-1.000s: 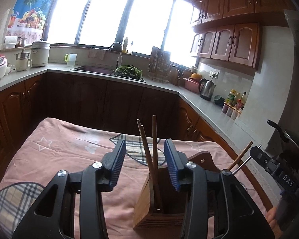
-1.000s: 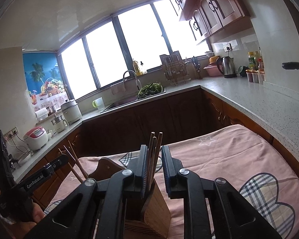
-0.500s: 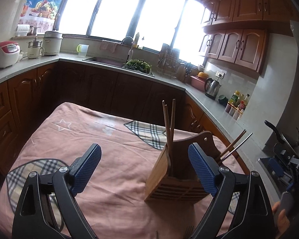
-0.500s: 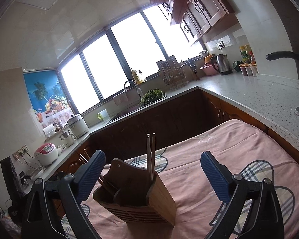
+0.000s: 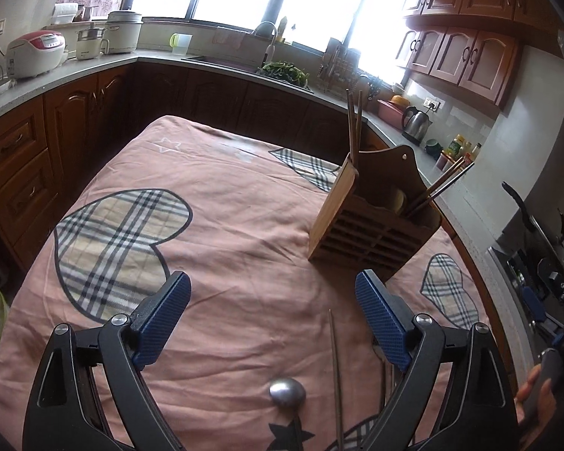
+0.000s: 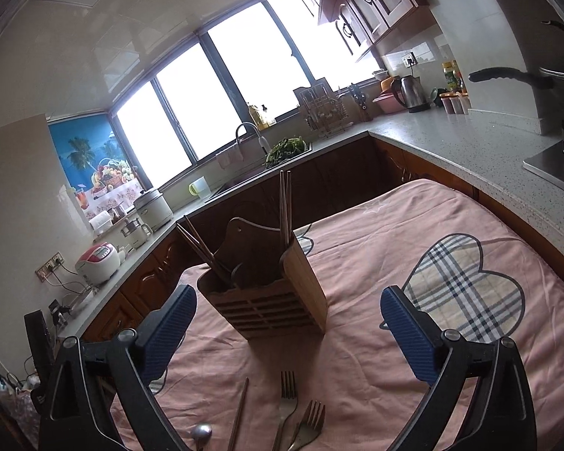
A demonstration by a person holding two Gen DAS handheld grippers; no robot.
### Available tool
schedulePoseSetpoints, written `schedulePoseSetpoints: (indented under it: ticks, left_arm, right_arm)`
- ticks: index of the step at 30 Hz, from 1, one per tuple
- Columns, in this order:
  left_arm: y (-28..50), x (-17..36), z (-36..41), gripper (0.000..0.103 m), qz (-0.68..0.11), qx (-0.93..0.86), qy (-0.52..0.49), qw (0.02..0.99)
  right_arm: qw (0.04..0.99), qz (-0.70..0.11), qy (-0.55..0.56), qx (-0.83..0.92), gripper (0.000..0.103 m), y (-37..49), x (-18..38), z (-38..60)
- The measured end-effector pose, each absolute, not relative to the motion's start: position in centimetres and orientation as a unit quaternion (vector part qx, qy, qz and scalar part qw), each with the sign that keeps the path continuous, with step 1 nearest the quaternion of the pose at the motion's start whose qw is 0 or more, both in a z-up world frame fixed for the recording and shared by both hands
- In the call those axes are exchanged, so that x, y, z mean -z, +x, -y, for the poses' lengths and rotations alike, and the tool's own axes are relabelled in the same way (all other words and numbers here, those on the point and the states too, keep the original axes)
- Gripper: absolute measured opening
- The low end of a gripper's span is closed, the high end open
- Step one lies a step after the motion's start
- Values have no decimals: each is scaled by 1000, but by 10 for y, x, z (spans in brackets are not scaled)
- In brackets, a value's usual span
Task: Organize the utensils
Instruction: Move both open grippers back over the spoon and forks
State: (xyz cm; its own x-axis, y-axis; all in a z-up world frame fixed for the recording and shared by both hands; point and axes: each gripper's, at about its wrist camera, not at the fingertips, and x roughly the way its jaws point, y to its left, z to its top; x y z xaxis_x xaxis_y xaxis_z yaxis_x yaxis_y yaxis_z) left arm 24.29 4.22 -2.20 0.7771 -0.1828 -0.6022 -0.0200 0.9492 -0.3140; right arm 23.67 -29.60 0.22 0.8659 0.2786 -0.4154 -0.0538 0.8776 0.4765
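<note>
A wooden utensil holder [image 5: 376, 225] stands on the pink cloth, also in the right wrist view [image 6: 267, 300]. Two chopsticks [image 5: 354, 124] stand upright in its one end, and two more [image 5: 445, 184] lean out of the other end. My left gripper [image 5: 272, 319] is open and empty, short of the holder. My right gripper [image 6: 287, 332] is open and empty, just in front of the holder. On the cloth near me lie a spoon [image 5: 287, 392], a single chopstick [image 5: 334, 376] and two forks [image 6: 287, 398].
The table wears a pink cloth with plaid hearts [image 5: 120, 248]. Dark wood cabinets and a grey counter [image 6: 481, 139] wrap around it, with a sink, rice cookers and a kettle. A stove with a pan [image 6: 552, 75] is at the right.
Both grippers went from nearly shut around the upright chopsticks to wide open, then drew back and up from the holder. The loose spoon, chopstick and forks have come into view.
</note>
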Motion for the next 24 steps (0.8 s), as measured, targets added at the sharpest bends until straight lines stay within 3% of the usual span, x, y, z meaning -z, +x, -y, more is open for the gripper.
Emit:
schedulePoseSetpoints:
  ticks: [24]
  left_arm:
    - [161, 72, -53, 91, -384, 34, -151, 910]
  right_arm:
    - [916, -325, 217, -94, 100, 153, 60, 273]
